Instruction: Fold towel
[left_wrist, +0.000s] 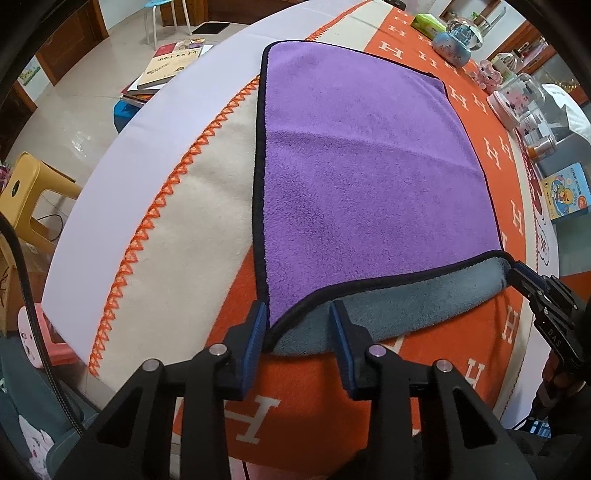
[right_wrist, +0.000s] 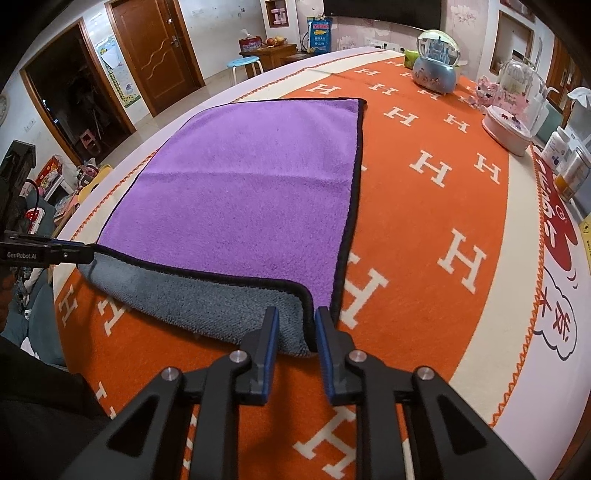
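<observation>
A purple towel (left_wrist: 362, 166) with a black hem and a grey underside lies spread on the orange H-patterned cloth (left_wrist: 295, 391); its near edge is lifted and curled, showing the grey side. My left gripper (left_wrist: 297, 325) stands open around the towel's near left corner. My right gripper (right_wrist: 296, 325) stands open around the near right corner of the towel (right_wrist: 240, 192). The right gripper also shows in the left wrist view (left_wrist: 524, 280) at that corner, and the left gripper shows in the right wrist view (right_wrist: 79, 253) at the left corner.
Along the table's right side stand a blue snow globe (right_wrist: 437, 70), a pink domed box (right_wrist: 511, 122), bottles (right_wrist: 569, 166) and a children's book (left_wrist: 567, 195). Beyond the table's left edge are a yellow stool (left_wrist: 26, 195) and stacked books (left_wrist: 170, 62).
</observation>
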